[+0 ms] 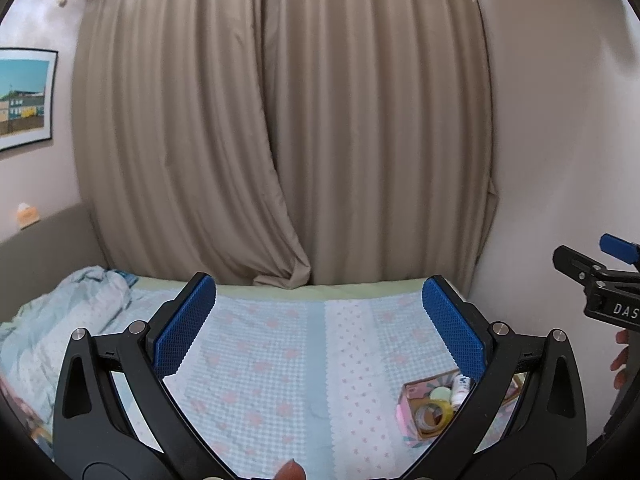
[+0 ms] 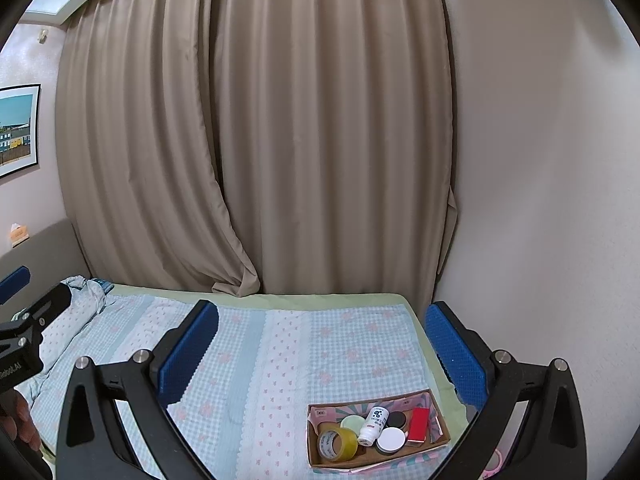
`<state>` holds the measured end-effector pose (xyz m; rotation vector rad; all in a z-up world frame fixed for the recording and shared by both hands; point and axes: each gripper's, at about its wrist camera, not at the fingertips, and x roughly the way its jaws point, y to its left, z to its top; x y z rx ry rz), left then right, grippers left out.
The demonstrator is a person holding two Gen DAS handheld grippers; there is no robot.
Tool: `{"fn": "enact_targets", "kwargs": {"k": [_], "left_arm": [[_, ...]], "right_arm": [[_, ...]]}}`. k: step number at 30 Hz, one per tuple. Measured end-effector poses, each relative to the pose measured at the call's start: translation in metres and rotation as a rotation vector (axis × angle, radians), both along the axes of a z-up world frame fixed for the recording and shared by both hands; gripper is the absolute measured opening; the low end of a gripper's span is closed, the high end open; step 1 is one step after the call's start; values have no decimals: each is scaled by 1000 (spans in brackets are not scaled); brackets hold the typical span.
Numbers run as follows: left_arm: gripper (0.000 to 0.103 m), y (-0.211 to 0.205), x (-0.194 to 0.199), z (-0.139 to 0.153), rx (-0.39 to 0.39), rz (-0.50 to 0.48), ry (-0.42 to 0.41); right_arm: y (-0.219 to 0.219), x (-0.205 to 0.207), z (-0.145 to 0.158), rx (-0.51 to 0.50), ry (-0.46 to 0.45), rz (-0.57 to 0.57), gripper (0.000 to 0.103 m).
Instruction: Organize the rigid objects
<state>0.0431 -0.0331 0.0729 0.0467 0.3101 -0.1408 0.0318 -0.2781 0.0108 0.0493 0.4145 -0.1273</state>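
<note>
Your left gripper [image 1: 320, 320] and right gripper [image 2: 322, 344] hover over the bed [image 2: 248, 344], jaws spread wide, holding nothing.

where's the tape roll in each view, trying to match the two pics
Left wrist view: the tape roll lies low at the right, in the cardboard box, partly cut off by the left gripper's finger.
Right wrist view: tape roll low, right of centre, at the box's near-left end.
Shared landmark: the beige curtain behind the bed.
</note>
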Motion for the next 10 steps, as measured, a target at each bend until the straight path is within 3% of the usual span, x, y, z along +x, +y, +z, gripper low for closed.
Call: {"fn": "enact_targets", "kwargs": {"k": [10], "left_arm": [[103, 3, 15, -3, -1, 4, 9]], "right_arm": [[2, 10, 0, 4, 6, -12, 103]]}}
